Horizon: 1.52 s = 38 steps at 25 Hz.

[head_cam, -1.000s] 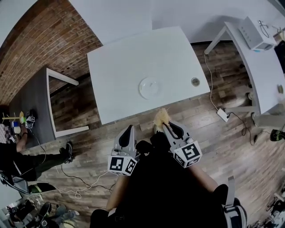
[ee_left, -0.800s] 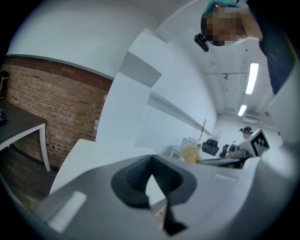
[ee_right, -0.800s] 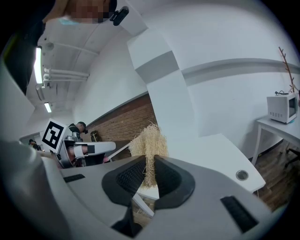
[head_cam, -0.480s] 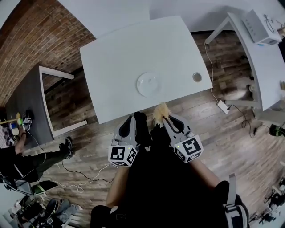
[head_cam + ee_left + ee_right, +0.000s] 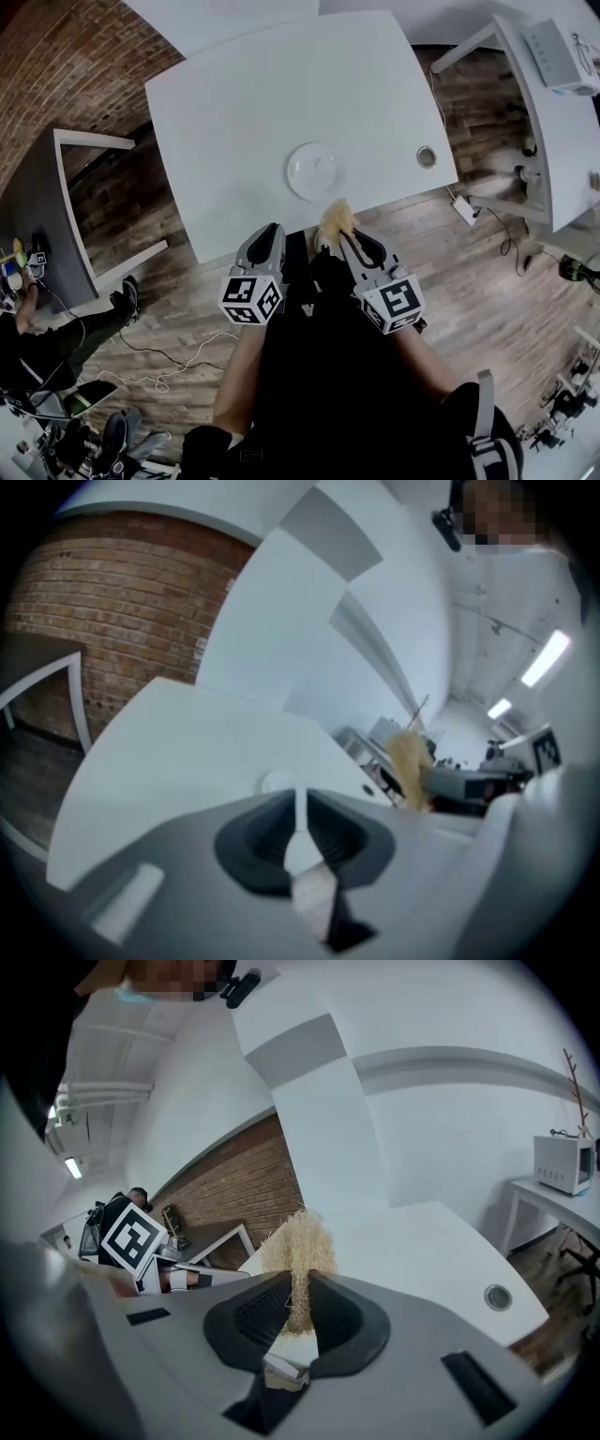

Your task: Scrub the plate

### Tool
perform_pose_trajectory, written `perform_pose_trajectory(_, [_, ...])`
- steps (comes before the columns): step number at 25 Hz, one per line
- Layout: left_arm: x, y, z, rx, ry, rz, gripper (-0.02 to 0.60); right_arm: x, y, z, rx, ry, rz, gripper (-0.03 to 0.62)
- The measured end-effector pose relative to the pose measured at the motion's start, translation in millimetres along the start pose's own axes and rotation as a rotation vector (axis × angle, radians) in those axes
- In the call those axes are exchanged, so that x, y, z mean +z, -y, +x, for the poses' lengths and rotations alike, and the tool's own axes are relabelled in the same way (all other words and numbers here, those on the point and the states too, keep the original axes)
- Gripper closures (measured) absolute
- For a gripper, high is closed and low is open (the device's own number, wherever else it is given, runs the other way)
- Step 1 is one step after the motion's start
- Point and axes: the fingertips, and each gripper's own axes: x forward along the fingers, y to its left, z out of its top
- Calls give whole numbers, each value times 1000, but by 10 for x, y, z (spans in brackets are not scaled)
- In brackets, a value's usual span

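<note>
A round white plate (image 5: pixel 314 171) lies on the white table (image 5: pixel 234 112), near its front edge. My right gripper (image 5: pixel 342 234) is shut on a straw-coloured fibre scrubber (image 5: pixel 336 218), whose tuft reaches just over the table's front edge, short of the plate. In the right gripper view the scrubber (image 5: pixel 298 1246) stands upright between the jaws. My left gripper (image 5: pixel 267 239) hovers beside it over the floor, shut with nothing in it. In the left gripper view the plate (image 5: pixel 278 782) shows small, just beyond the closed jaws, with the scrubber (image 5: pixel 410 761) off to the right.
A round cable grommet (image 5: pixel 427 157) sits in the table to the plate's right. A second white desk (image 5: pixel 553 112) with a white appliance (image 5: pixel 553 52) stands at the right, and a grey table (image 5: pixel 37 216) at the left. A seated person (image 5: pixel 37 347) and cables (image 5: pixel 169 375) are on the wooden floor.
Both grippers and the camera have come forward toward the table. The scrubber, which was over the floor, now reaches the table's front edge. Both grippers stay shut.
</note>
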Motion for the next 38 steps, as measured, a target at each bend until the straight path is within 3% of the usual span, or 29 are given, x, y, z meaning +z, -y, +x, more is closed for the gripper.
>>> perform_pose_trajectory(7, [-75,-204,378,-28,-58,-66,546,127,166,294,-65,-10,61,549])
perform_pose_trajectory(12, [-92,-314,624,-32,-87,-76,541,417,175,554,-63,7,-3,549])
perform_pose_trajectory(25, [-226,-513,1057,-81,-162,-195,508,-477,812,929,-206,-218,37,549])
perform_pose_trajectory(38, [-437,-574,1313,-102,-244,-290,508,-897,1051,1114,-245,-314,87,549])
